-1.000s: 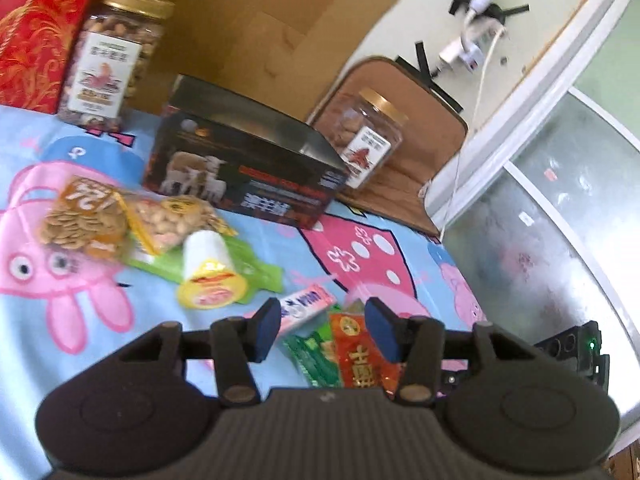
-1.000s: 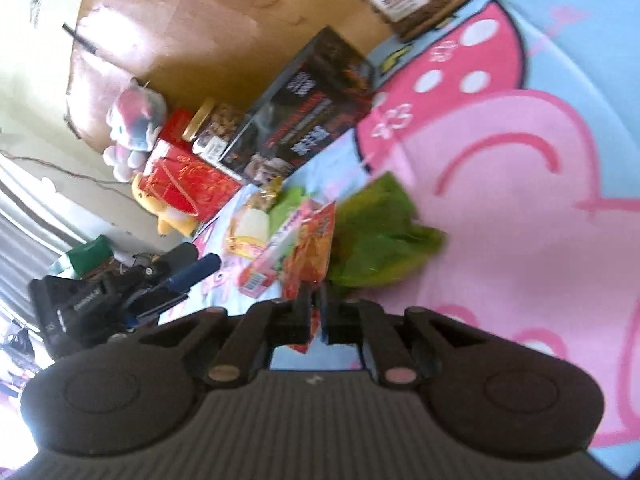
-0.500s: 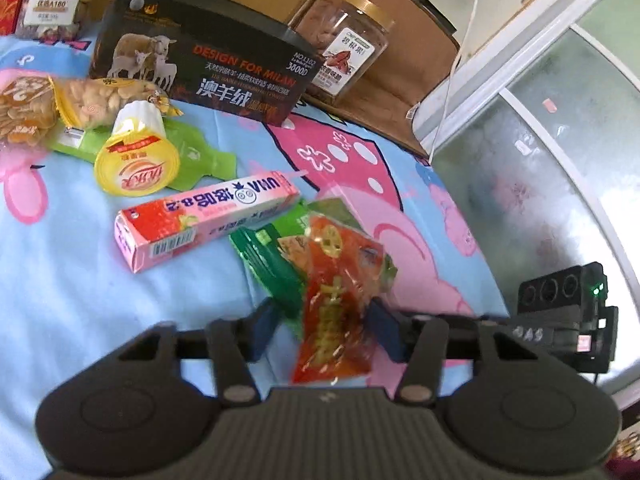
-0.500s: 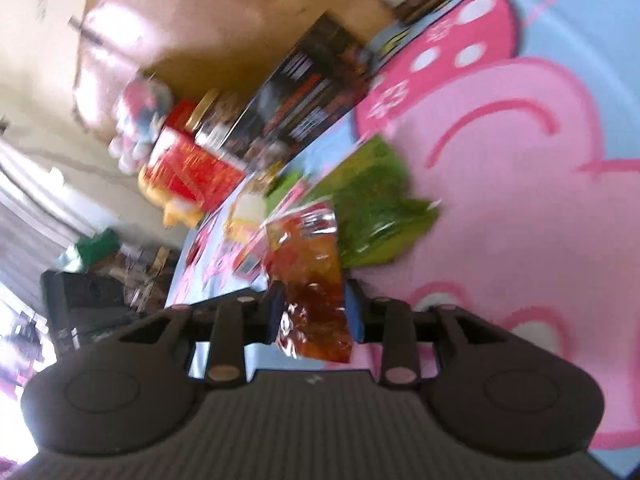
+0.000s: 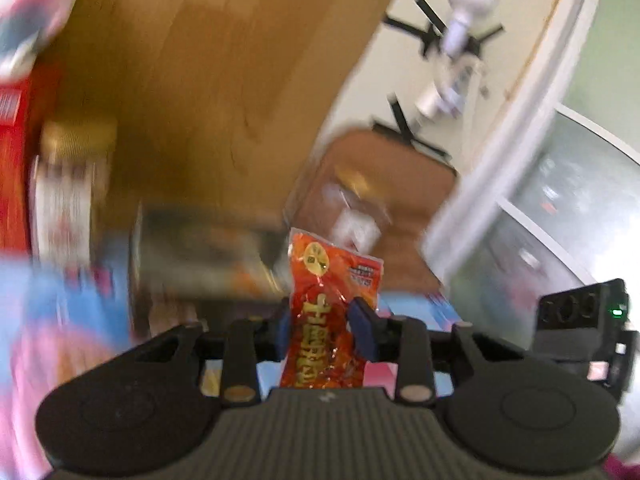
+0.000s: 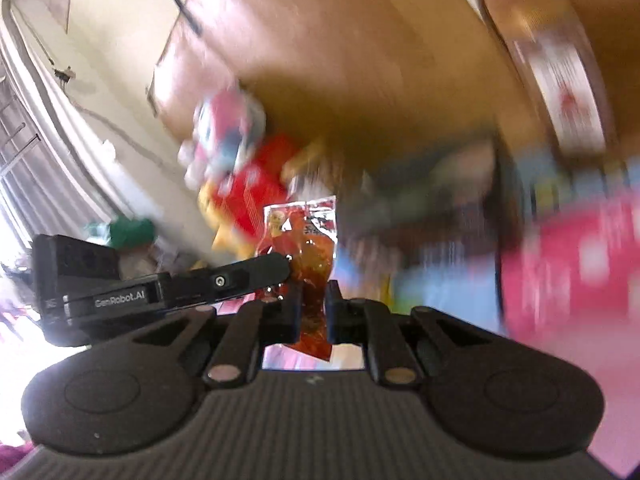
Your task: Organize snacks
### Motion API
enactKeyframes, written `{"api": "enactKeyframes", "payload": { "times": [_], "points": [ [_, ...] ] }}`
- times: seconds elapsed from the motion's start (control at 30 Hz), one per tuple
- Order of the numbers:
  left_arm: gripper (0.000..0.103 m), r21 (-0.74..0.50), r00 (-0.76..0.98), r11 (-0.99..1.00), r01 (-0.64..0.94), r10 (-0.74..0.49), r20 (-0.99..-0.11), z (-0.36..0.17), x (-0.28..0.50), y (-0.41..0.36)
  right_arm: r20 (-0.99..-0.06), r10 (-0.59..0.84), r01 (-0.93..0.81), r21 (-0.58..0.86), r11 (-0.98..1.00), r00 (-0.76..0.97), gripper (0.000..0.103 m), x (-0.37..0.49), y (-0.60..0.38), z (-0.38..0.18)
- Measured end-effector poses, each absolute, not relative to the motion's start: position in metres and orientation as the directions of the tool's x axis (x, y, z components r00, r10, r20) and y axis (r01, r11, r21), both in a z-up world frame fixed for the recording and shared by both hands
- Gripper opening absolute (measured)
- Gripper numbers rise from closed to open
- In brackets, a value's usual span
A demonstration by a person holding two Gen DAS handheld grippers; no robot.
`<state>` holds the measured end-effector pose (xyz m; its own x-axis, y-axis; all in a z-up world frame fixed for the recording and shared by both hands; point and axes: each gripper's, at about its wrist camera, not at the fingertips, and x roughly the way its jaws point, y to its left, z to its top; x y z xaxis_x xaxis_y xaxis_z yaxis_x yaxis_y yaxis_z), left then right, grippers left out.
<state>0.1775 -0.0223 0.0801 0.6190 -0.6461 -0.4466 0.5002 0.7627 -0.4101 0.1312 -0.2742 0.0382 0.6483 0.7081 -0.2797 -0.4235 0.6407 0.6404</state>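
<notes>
You've lifted both grippers off the blue-and-pink sheet (image 5: 44,304) since a moment ago; the view is now blurred. Above that sheet, your left gripper (image 5: 325,330) pinches the red snack packet (image 5: 328,312), its jaws closing narrow on it. Your right gripper (image 6: 313,312) also squeezes this packet, jaws closing. The dark box (image 5: 208,248) sits behind, on the sheet.

Glossy crinkled plastic snack packet (image 5: 329,312); matt black ribbed gripper housing (image 5: 320,432).
</notes>
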Motion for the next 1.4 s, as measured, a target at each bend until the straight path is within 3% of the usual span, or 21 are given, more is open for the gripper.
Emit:
{"api": "enactKeyframes", "payload": {
  "times": [0.13,0.2,0.3,0.43,0.53,0.67,0.83,1.07,1.4],
  "points": [
    [0.034,-0.374,0.672,0.819,0.435,-0.572,-0.470,0.072,0.244,-0.034,-0.305,0.649,-0.408,0.577,0.708,0.697,0.018,0.201,-0.256,0.052],
    [0.037,-0.328,0.695,0.872,0.363,-0.488,-0.528,0.058,0.269,-0.040,-0.357,0.620,-0.390,0.536,0.749,0.699,0.028,0.228,-0.242,0.044],
    [0.036,-0.294,0.699,0.912,0.288,-0.410,-0.586,0.047,0.278,-0.037,-0.474,0.531,-0.307,0.470,0.827,0.703,0.029,0.253,-0.228,0.025],
    [0.038,-0.381,0.741,0.864,0.328,-0.485,-0.463,0.063,0.227,0.002,-0.393,0.545,-0.309,0.521,0.795,0.740,0.029,0.226,-0.252,0.029],
    [0.048,-0.428,0.780,0.847,0.315,-0.488,-0.391,0.061,0.179,0.044,-0.354,0.604,-0.359,0.556,0.749,0.714,0.029,0.191,-0.257,0.034],
    [0.048,-0.377,0.817,0.901,0.214,-0.376,-0.438,0.030,0.118,0.084,-0.331,0.689,-0.447,0.568,0.691,0.645,0.030,0.142,-0.232,0.023],
    [0.048,-0.314,0.812,0.943,0.111,-0.268,-0.518,-0.008,0.067,0.100,-0.354,0.636,-0.469,0.453,0.758,0.685,0.032,0.079,-0.191,-0.007],
    [0.044,-0.256,0.810,0.949,0.184,-0.294,-0.508,-0.035,0.045,0.089,-0.337,0.488,-0.401,0.298,0.866,0.805,0.032,0.046,-0.174,-0.030],
    [0.046,-0.233,0.829,0.951,0.202,-0.293,-0.477,-0.034,0.037,0.086,-0.339,0.426,-0.315,0.335,0.888,0.839,0.034,0.044,-0.186,-0.045]
  ]
}}
